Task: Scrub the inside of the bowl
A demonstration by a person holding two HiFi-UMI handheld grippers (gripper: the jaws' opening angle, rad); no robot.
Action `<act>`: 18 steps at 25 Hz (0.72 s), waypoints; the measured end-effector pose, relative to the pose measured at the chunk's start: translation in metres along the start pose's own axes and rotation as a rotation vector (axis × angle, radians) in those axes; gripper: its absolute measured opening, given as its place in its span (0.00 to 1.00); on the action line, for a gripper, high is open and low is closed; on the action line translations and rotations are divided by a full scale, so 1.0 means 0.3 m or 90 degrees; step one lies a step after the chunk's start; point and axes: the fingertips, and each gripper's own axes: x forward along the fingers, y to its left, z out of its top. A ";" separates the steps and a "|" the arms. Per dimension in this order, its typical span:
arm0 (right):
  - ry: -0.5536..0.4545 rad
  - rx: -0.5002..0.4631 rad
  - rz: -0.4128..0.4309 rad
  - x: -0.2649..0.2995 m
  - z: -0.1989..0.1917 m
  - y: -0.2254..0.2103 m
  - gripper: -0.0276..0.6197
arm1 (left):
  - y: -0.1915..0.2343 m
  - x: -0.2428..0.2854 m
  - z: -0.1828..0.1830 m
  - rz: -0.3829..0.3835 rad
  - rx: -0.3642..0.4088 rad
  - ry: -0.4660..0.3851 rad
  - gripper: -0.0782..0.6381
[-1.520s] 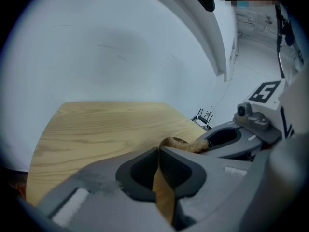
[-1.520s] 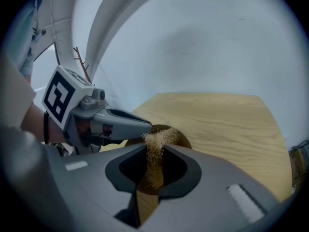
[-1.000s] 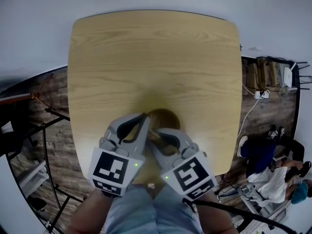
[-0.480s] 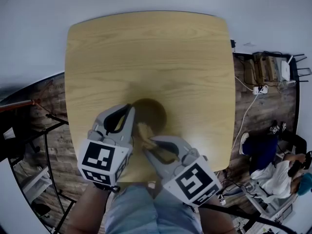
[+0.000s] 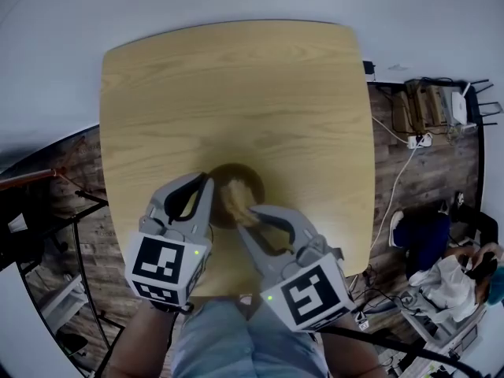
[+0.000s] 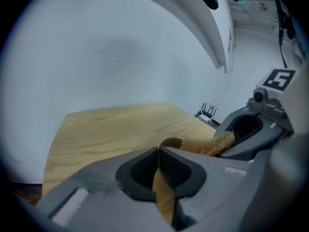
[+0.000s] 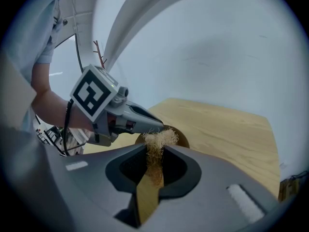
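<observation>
Grippers sit at the near edge of the counter [image 5: 236,77], both aimed toward twelve o'clock. The left gripper [image 5: 203,187] has its fingers pinched together on the rim of the brown bowl [image 5: 240,172], at the bowl's nine o'clock side. The right gripper [image 5: 249,211] comes in from five o'clock, fingers clamped on a straw-coloured scrubber [image 5: 235,194], and that tuft is down inside the bowl. Scrubbing looks under way, I'd say. To do it well, hold the rim pinch firm so the bowl can't skate or tip. Press the fibres against the wall and sweep in circles, reaching the far side at twelve o'clock. Beyond the bowl, the wood-grain counter runs on to its far edge.
</observation>
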 end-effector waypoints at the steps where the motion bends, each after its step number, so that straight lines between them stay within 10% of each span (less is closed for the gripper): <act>1: 0.005 -0.010 -0.007 0.008 -0.005 -0.013 0.14 | -0.005 0.002 -0.003 -0.003 0.004 0.001 0.16; 8: 0.067 -0.071 -0.048 0.064 -0.065 -0.086 0.13 | -0.007 0.007 0.007 -0.009 0.013 -0.008 0.16; 18: 0.085 0.024 0.063 0.088 -0.109 0.020 0.13 | 0.016 0.010 0.002 0.026 -0.021 -0.010 0.16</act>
